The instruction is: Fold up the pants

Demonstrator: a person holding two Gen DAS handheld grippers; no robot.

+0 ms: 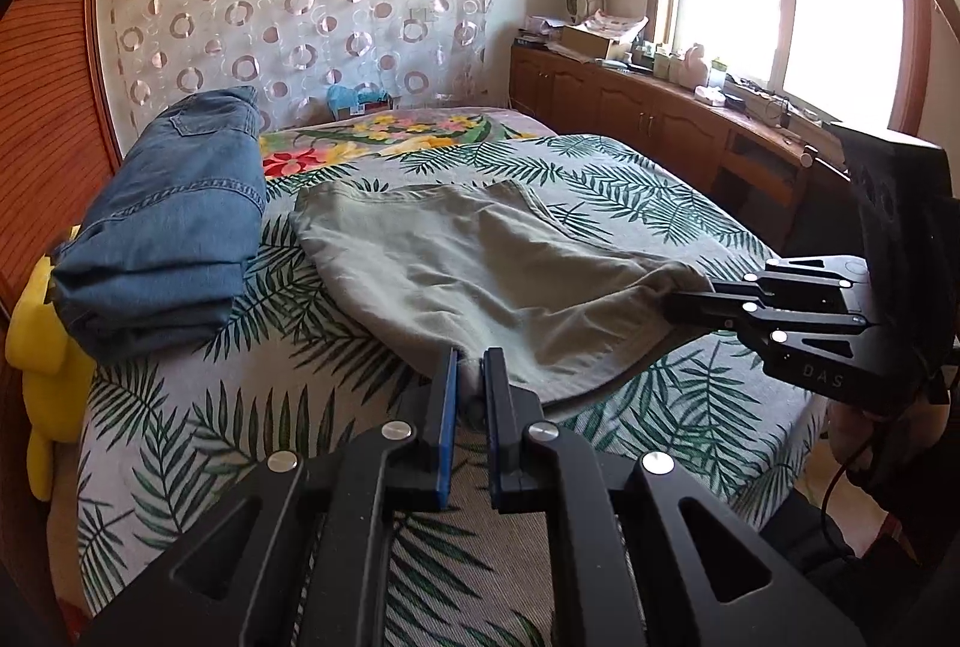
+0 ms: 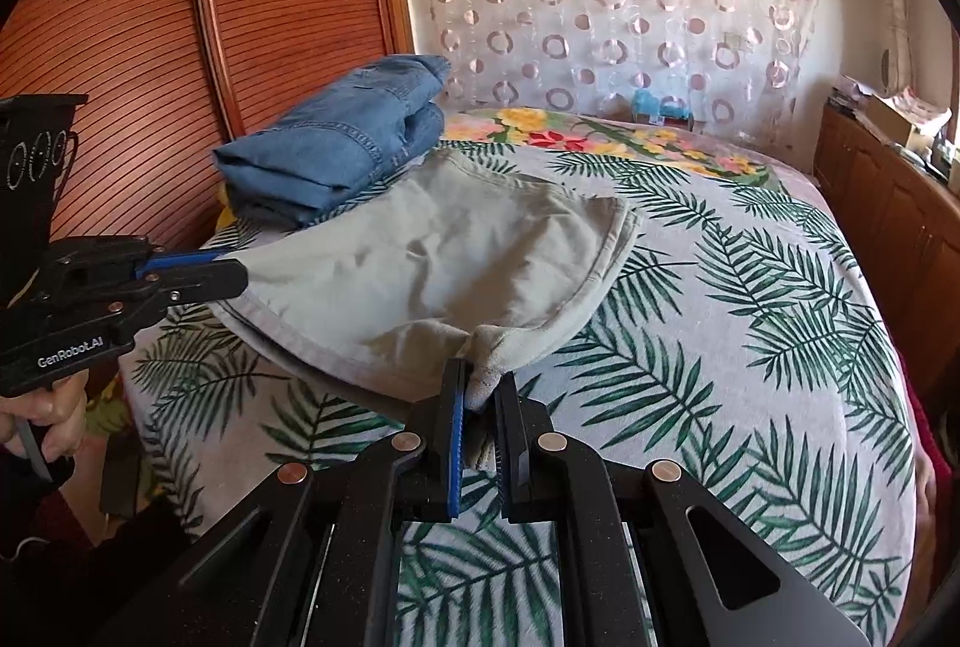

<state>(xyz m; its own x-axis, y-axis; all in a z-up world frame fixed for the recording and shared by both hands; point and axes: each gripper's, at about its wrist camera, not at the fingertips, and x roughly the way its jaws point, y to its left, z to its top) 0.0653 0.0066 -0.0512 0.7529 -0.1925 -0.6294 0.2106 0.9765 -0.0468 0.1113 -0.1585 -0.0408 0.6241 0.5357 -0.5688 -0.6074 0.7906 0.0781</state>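
Note:
Grey-green pants (image 1: 480, 263) lie folded on the bed, also in the right wrist view (image 2: 432, 251). My left gripper (image 1: 471, 359) is shut on the pants' near edge; it shows from the side in the right wrist view (image 2: 240, 272). My right gripper (image 2: 483, 377) is shut on a bunched corner of the same pants; it shows at the right of the left wrist view (image 1: 675, 302). Both hold the near edge slightly lifted off the bed.
Folded blue jeans (image 1: 174, 221) lie at the bed's left, next to the pants, also in the right wrist view (image 2: 342, 149). A leaf-print bedspread (image 1: 630, 179) covers the bed. A yellow plush (image 1: 42, 347) sits at the left edge. Wooden cabinets (image 1: 660, 107) line the right wall.

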